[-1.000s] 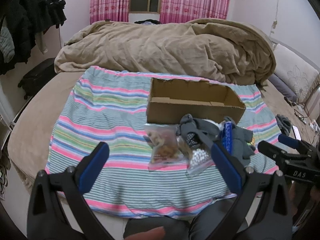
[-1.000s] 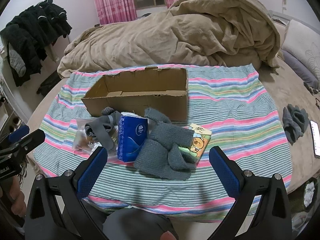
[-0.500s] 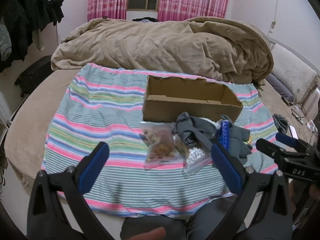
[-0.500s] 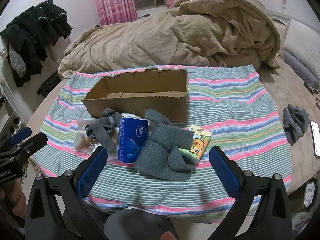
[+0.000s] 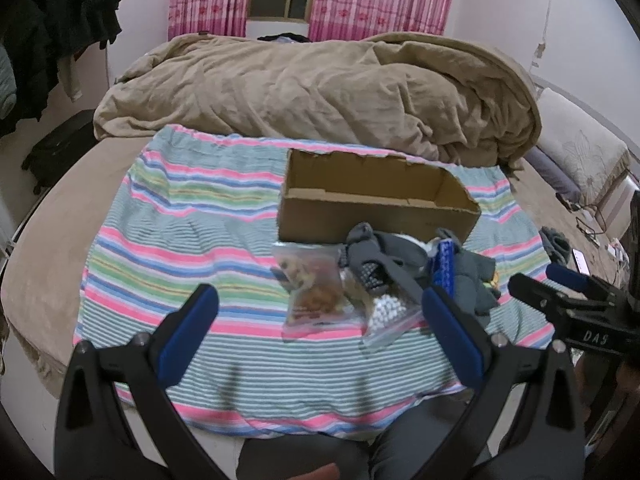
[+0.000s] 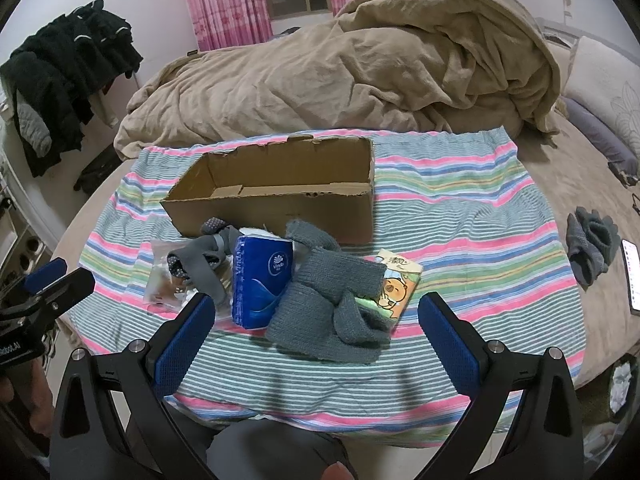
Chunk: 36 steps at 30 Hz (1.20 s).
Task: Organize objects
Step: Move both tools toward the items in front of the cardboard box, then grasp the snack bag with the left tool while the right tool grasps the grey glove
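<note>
An open cardboard box (image 5: 372, 216) (image 6: 280, 204) lies on a striped cloth on the bed. In front of it sits a pile: a clear snack bag (image 5: 310, 292), a bag of white beads (image 5: 386, 312), grey spotted socks (image 5: 370, 260) (image 6: 200, 256), a blue tissue pack (image 6: 262, 280) (image 5: 444, 264), grey knit gloves (image 6: 332, 304) and a cartoon tissue pack (image 6: 396, 284). My left gripper (image 5: 320, 332) is open and empty, near the snack bag. My right gripper (image 6: 316, 336) is open and empty, over the gloves.
A tan duvet (image 5: 320, 88) is heaped behind the box. Another grey cloth (image 6: 588, 240) and a phone (image 6: 632, 276) lie at the right on the bed. Dark clothes (image 6: 60, 80) hang at the left. The striped cloth (image 5: 180, 240) stretches left of the pile.
Both grippers have drifted slightly closer to the pile; the left view shifted a little leftward. Nothing on the bed has moved.
</note>
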Each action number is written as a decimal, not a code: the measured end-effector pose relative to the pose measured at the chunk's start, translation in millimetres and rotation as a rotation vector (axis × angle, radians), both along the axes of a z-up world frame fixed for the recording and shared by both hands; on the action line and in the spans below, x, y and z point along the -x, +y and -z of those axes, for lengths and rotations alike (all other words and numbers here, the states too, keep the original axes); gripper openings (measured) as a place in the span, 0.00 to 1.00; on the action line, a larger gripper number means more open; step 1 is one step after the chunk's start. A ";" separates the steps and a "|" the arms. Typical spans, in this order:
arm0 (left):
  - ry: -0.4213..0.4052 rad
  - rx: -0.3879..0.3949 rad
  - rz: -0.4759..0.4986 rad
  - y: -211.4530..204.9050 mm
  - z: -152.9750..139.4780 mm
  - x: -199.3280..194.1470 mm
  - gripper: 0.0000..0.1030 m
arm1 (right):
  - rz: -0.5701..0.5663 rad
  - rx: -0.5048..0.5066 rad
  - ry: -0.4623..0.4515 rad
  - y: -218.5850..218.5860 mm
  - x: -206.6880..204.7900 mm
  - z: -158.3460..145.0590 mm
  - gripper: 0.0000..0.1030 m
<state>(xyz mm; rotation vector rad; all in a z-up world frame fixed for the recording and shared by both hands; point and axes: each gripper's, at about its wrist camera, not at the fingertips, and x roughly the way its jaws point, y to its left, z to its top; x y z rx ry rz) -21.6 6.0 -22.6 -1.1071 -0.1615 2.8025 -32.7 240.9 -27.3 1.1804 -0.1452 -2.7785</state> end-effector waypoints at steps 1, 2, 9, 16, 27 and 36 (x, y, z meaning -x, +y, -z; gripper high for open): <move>0.001 0.002 0.000 0.7 0.0 0.0 1.00 | 0.000 0.001 -0.001 0.0 0.4 0.4 1.00; 0.003 0.004 0.001 0.9 0.2 0.4 1.00 | 0.001 0.003 -0.002 0.5 1.3 0.9 1.00; -0.003 0.009 0.007 1.9 3.9 5.6 1.00 | 0.001 0.006 -0.007 1.6 5.0 4.5 1.00; -0.015 0.016 0.011 2.5 14.0 17.7 0.99 | 0.009 0.008 -0.015 6.0 13.2 11.0 1.00; -0.086 0.029 0.023 3.3 60.4 55.8 0.92 | 0.019 0.042 -0.044 20.1 37.3 38.4 0.99; -0.165 -0.021 0.075 4.4 99.7 83.2 0.70 | 0.010 0.073 -0.102 21.8 60.6 71.0 0.93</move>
